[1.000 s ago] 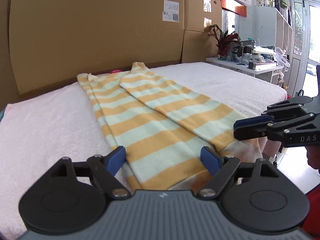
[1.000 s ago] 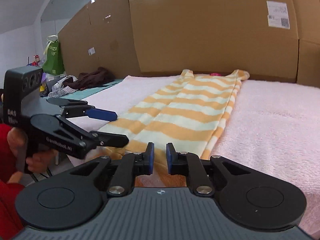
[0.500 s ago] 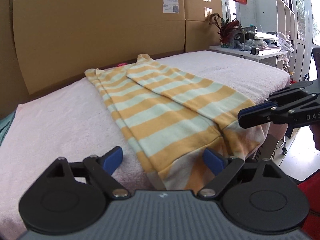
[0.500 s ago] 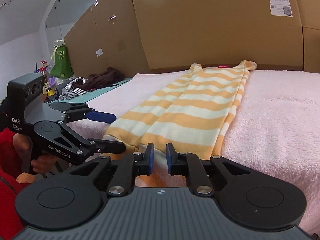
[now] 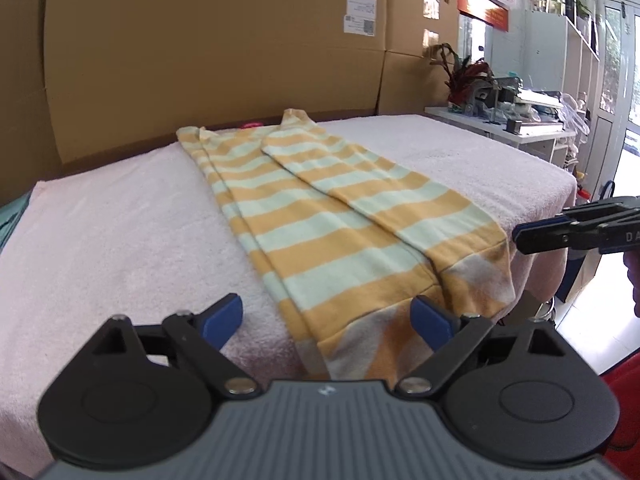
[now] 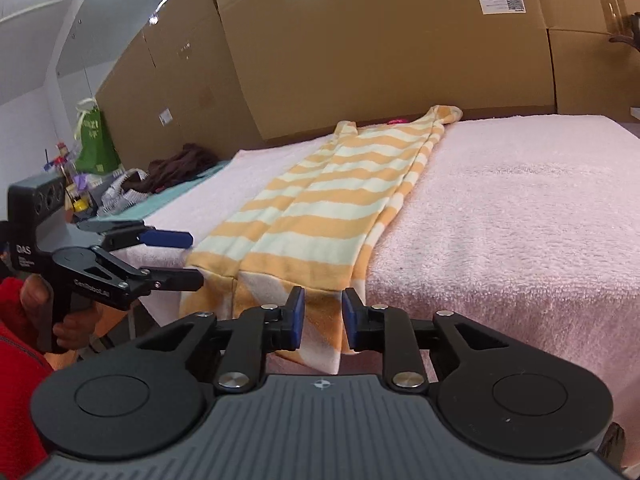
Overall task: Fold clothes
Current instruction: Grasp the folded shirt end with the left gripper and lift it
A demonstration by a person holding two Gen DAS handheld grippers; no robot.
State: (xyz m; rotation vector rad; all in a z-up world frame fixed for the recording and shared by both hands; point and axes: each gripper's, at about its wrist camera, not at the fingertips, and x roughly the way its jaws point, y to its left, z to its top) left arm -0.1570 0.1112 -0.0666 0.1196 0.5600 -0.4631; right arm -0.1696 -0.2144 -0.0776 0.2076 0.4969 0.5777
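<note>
Striped garment (image 5: 320, 216): orange and pale green, folded lengthwise into a long strip; it lies on the pink towel (image 5: 100, 232) that covers the tabletop, hem hanging over the near edge.
Left tool (image 5: 326, 318): released, jaws spread wide and just been opening further; the hem sits between the blue pads, which do not press it.
Right tool (image 6: 322, 318): jaws just been opening to a narrow gap, pads clear of the hanging hem behind them.
Backdrop: cardboard wall (image 5: 216, 48).
</note>
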